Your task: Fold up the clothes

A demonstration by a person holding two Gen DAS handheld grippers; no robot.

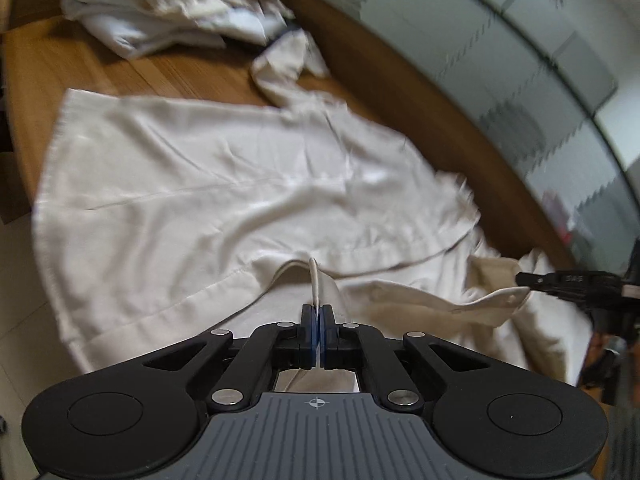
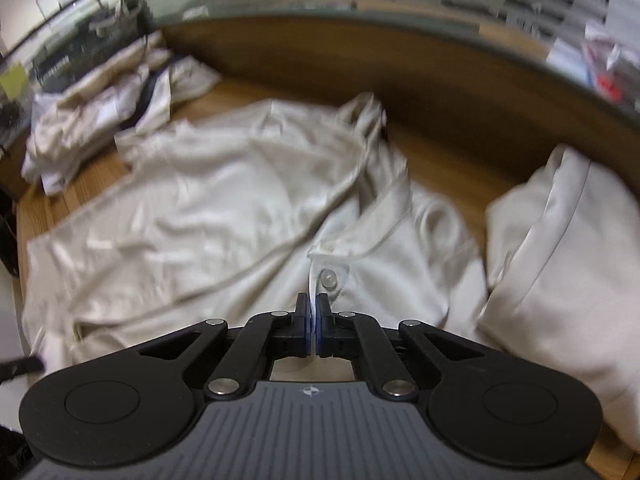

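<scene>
Desk (image 1: pixel 120 68) of warm wood carries everything, with a raised wooden lip along its far edge and a glass partition (image 1: pixel 500 52) behind that. Most of its middle is covered by a cream shirt (image 1: pixel 208 184), spread roughly flat but rumpled, its hem toward the left edge and its collar end toward the near edge. One sleeve (image 1: pixel 284 68) lies bunched toward the far edge. At the far left corner sits a loose heap (image 1: pixel 172 12) of pale garments, touching nothing of the shirt that can be made out. In the right wrist view a folded pale garment (image 2: pixel 560 248) lies at the right edge, just beside the shirt; motion blur hides whether they touch. The left gripper (image 1: pixel 318 312) is at the near edge, its jaws pressed together on a thin upright fold of the shirt's collar edge, cloth showing between the blue pads (image 1: pixel 311 332). The right gripper (image 2: pixel 312 312) also has its jaws drawn nearly together, pinching the shirt's front edge just below a small clear button (image 2: pixel 329 278). From the left wrist view its black tip (image 1: pixel 532 279) meets the collar point near the desk's right side.
</scene>
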